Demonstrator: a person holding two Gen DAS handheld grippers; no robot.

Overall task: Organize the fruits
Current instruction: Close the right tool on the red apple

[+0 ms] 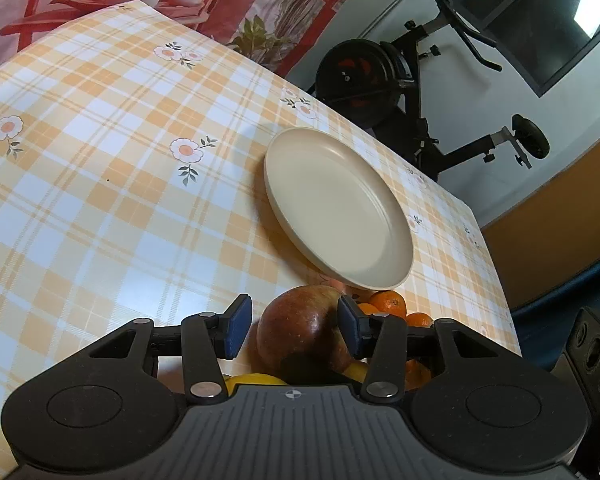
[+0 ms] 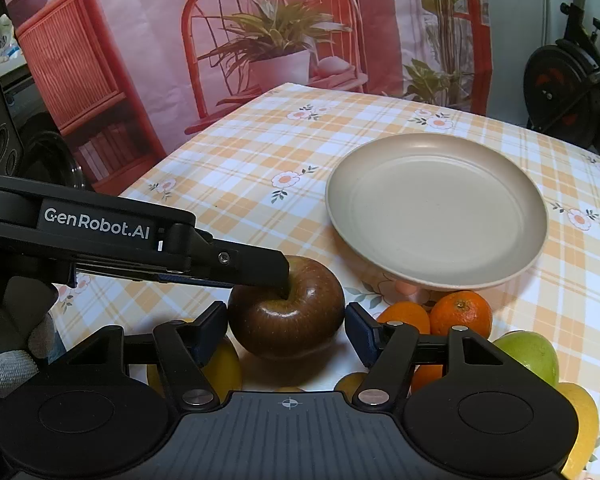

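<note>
Left hand-held gripper (image 1: 294, 326): jaws spread, blue pads on either side of the red apple (image 1: 300, 330); the right pad touches the apple's side, the left pad stands clear with a gap, so no grip is closed on it.
Left hand-held gripper from the right wrist view (image 2: 260, 270): comes in from the left, its black fingertip resting at the apple's stem dip.
Right hand-held gripper (image 2: 286, 330): jaws apart, pads flanking the same red apple (image 2: 288, 312); both pads sit just beside its flanks, and contact cannot be told.
Red apple: upright on the tabletop (image 2: 240, 168), stem dip up, at the near edge of the fruit group, just in front of the plate (image 2: 436, 208).
Oranges (image 2: 462, 314): two visible together just right of the apple, close under the plate's near rim.
Green apple (image 2: 530, 354): right of the oranges, partly behind the right gripper's arm.
Yellow fruits (image 2: 220, 364): low beneath the gripper; another at the right edge, kind unclear.
Plate: beige, round, nothing on it, beyond the fruit.
Tabletop: covered with an orange-and-white checked cloth printed with small flowers.
Gloved hand (image 2: 16, 344): grey fingertips at the left edge of the right wrist view.
Exercise bike (image 1: 420, 80): black, beyond the table's far edge.
Backdrop (image 2: 260, 40): pink print of a red chair and potted plants.
</note>
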